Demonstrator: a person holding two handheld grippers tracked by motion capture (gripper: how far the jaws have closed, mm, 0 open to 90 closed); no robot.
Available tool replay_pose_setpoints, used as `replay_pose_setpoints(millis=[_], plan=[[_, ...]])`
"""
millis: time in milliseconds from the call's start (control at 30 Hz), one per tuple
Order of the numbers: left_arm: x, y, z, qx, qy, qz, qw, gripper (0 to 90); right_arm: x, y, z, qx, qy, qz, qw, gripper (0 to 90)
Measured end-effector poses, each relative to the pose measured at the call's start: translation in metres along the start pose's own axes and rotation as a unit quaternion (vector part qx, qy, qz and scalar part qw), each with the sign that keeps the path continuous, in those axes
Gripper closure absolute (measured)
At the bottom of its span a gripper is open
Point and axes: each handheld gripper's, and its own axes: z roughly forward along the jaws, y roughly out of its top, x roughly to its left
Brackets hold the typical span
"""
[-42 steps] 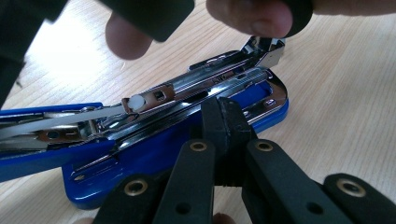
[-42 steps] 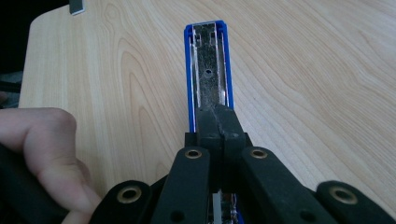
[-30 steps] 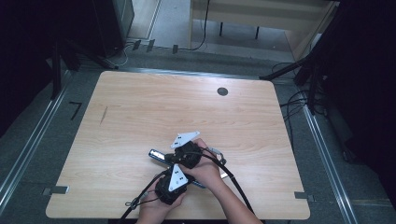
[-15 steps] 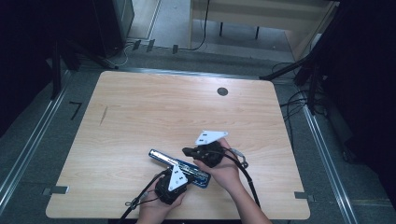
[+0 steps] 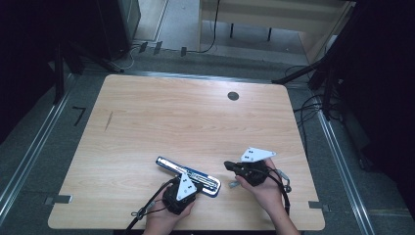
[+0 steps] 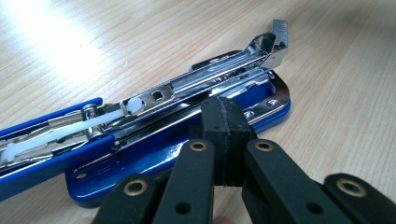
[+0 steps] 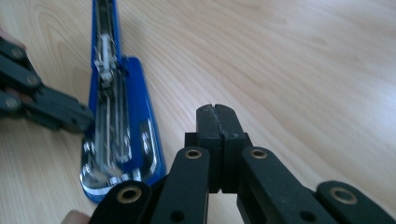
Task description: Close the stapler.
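Stapler (image 5: 188,175) in blue and chrome lies opened out flat on the wooden bench (image 5: 186,122), near the front edge and a little left of centre, running slantwise from upper left to lower right in the high view. Its blue cover is swung back so the steel staple channel and the white pusher strip (image 6: 70,130) lie exposed, as the left gripper view shows; the chrome front end of the magazine tilts up off the blue base there.

The left gripper (image 6: 224,119) has its two black jaws pressed together with nothing between them, and their tips sit at the stapler's base, against or just over the near edge of the metal rail; whether they actually press on it I cannot tell. In the high view this gripper (image 5: 183,188) sits right at the stapler's lower right part, held in the person's left hand (image 5: 164,220).

The right gripper (image 7: 216,116) is likewise pressed shut and empty, its tips over bare wood just beside the stapler's blue base. From above it (image 5: 232,167) is apart from the stapler, to its right, pointing back toward it, with the right hand (image 5: 266,188) behind.
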Motion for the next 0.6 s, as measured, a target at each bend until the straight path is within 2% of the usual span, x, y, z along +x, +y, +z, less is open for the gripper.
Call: replay_pose_setpoints(millis=[200, 300, 600], plan=[[0.000, 0.000, 0.000, 0.000, 0.000, -0.001, 1.0000, 90.0, -0.006, -0.025, -0.005, 0.019, -0.007, 0.014, 0.9997, 90.0], [0.001, 0.000, 0.000, -0.001, -0.002, -0.002, 1.0000, 90.0, -0.007, -0.033, -0.007, 0.017, -0.007, 0.018, 0.9997, 90.0], [0.001, 0.000, 0.000, -0.001, 0.001, -0.002, 1.0000, 90.0, -0.012, -0.039, -0.007, 0.013, -0.008, 0.027, 0.9995, 90.0]])
